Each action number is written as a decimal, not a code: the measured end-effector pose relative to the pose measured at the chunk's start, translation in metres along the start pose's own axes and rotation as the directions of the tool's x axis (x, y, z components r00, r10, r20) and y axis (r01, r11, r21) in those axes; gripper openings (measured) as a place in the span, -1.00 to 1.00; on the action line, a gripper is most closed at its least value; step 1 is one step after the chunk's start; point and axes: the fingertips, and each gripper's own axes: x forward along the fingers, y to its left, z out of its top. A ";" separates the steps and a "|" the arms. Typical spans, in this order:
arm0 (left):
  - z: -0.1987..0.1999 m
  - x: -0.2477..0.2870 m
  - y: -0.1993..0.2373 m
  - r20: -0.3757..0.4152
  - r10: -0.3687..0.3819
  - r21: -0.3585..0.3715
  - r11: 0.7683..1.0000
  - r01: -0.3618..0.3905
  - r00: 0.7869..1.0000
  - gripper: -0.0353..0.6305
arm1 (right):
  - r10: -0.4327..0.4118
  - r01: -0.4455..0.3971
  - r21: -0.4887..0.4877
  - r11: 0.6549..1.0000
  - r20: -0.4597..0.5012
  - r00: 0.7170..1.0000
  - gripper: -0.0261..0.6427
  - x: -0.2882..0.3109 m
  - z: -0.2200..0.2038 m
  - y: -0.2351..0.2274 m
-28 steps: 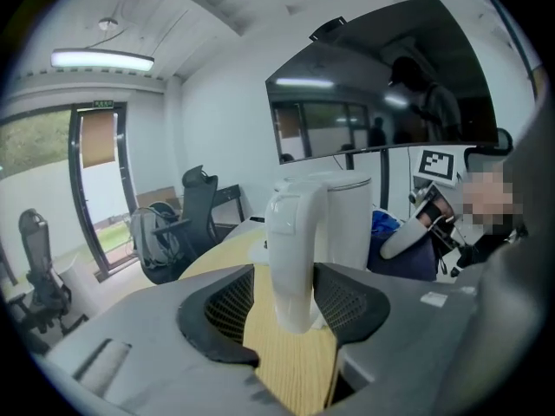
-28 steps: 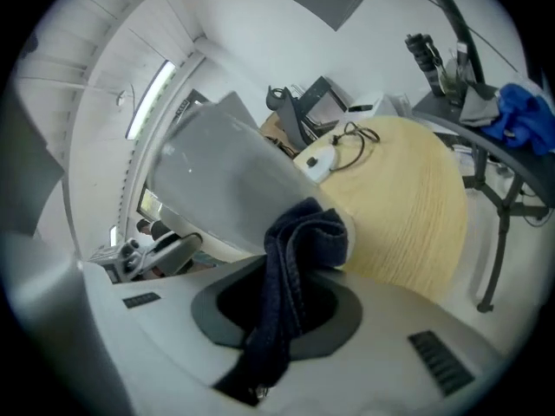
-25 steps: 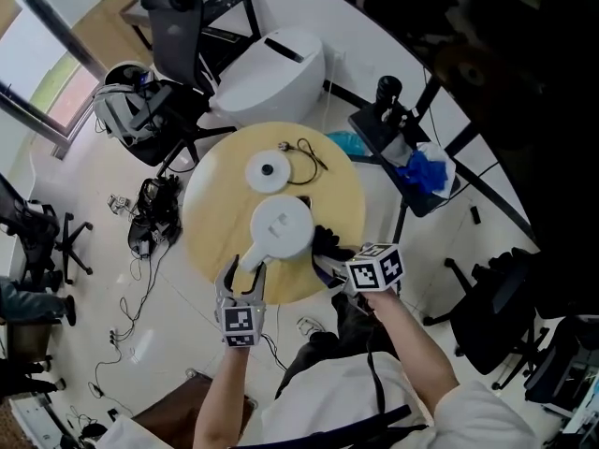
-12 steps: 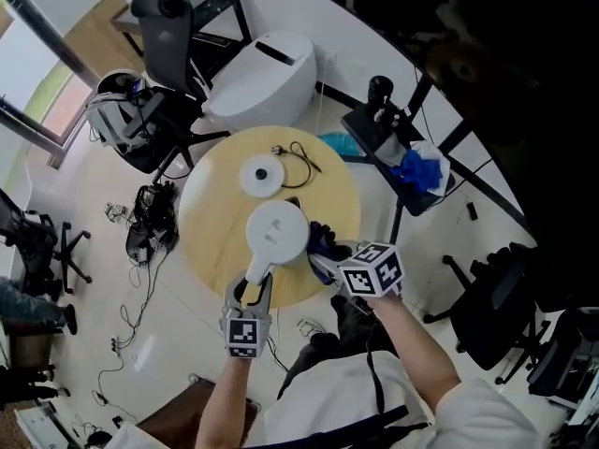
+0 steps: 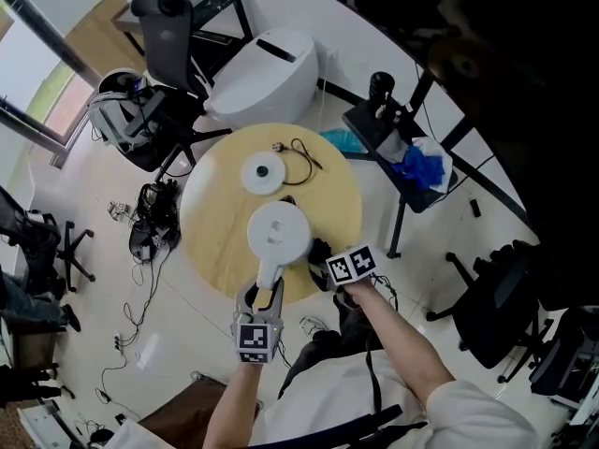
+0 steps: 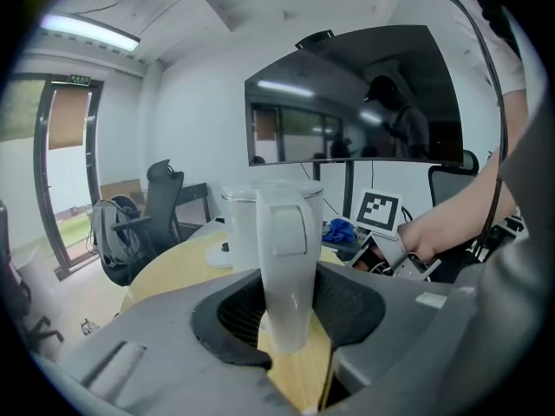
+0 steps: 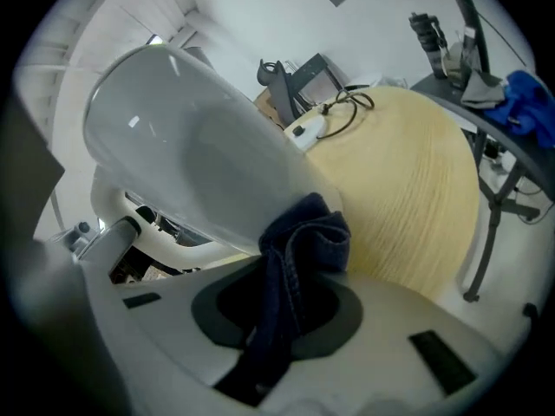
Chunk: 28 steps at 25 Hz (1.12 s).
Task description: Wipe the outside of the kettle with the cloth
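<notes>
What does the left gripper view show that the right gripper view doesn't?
Only the left gripper view: the kettle handle clamped in the left gripper, the other hand's marker cube, and a big dark screen. Only the right gripper view: the dark blue cloth held in the right gripper, bunched against the kettle. Both: the white kettle body and the round wooden table.

Head view: high overhead, facing steeply down, far off, whole round pale wooden desk in frame. Left gripper view: low at desk edge, near level, very close on white plastic kettle handle. Right gripper view: tilted, tight against kettle side. All three share kettle and desk.
</notes>
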 end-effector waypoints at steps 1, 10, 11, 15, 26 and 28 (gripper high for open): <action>0.000 0.000 -0.001 0.000 0.000 -0.005 1.000 0.000 1.000 -0.44 | 0.009 -0.009 0.009 1.000 -0.004 1.000 -0.72 0.003 -0.003 -0.002; 0.000 0.004 -0.006 -0.025 0.038 -0.007 0.999 -0.038 0.999 -0.44 | 0.183 -0.161 -0.203 0.966 0.095 0.979 -0.72 -0.064 0.033 0.081; 0.000 0.005 -0.007 -0.024 0.041 -0.007 0.999 -0.041 0.999 -0.44 | 0.212 -0.183 -0.222 0.958 0.114 0.971 -0.72 -0.077 0.039 0.094; 0.000 0.006 -0.008 -0.025 0.045 -0.015 0.999 -0.045 0.999 -0.44 | 0.285 -0.224 -0.312 0.923 0.165 0.944 -0.72 -0.117 0.063 0.136; 0.002 0.009 -0.025 -0.034 0.024 -0.043 0.999 -0.026 0.999 -0.44 | 0.288 -0.270 -0.143 0.952 0.127 0.949 -0.73 -0.074 0.038 0.096; 0.002 0.009 -0.027 -0.037 0.027 -0.046 0.999 -0.029 0.999 -0.44 | 0.260 -0.249 -0.111 0.962 0.099 0.961 -0.73 -0.056 0.027 0.077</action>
